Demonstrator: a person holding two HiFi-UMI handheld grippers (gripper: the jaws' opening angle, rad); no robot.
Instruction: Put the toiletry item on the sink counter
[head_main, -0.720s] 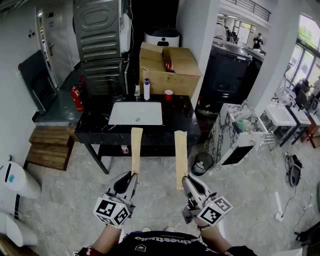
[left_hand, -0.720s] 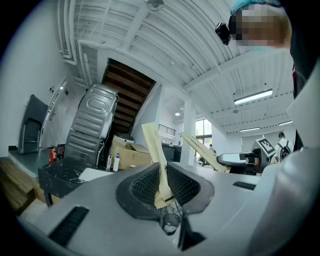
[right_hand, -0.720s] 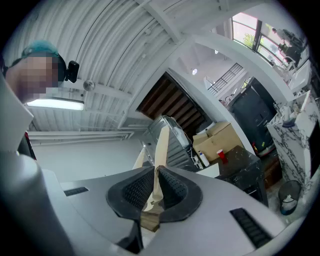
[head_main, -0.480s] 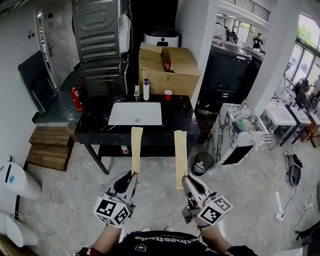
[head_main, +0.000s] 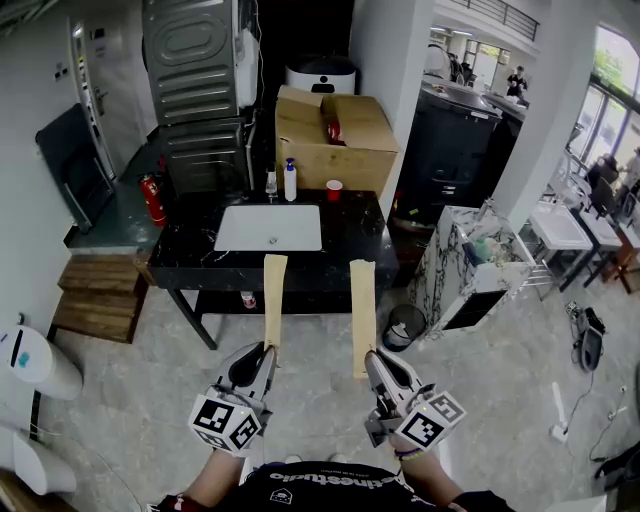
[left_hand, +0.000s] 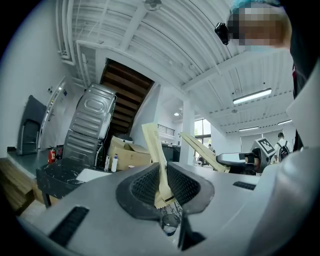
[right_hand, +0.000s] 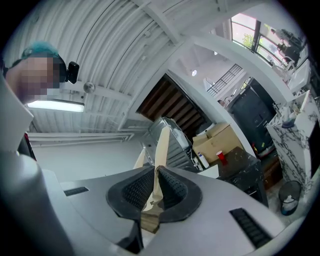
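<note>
Two pairs of tongs are clamped narrow, each on a flat tan strip. The left tongs (head_main: 264, 352) pinch the left tan strip (head_main: 272, 298) by its near end, and the right tongs (head_main: 369, 360) pinch the right tan strip (head_main: 362, 312) the same way. Both strips reach forward, side by side and apart, above the grey tiled floor (head_main: 500, 400). In the head view their far tips overlap the near edge of the black stone bench (head_main: 352, 238); whether they reach it I cannot tell.

Beyond the left strip's tip lies the white rectangular basin (head_main: 268, 228). Further on, at the bench's far edge, stands the white bottle with a blue cap (head_main: 290, 180), most likely the toiletry item. It is upright between a small clear glass (head_main: 271, 184) and a red cup (head_main: 334, 189), so it is already on the bench.

To do this well, I judge: step closer first, keep both grips firm and the strips level, then bring the tips in on either side of the bottle without knocking its neighbours.
</note>
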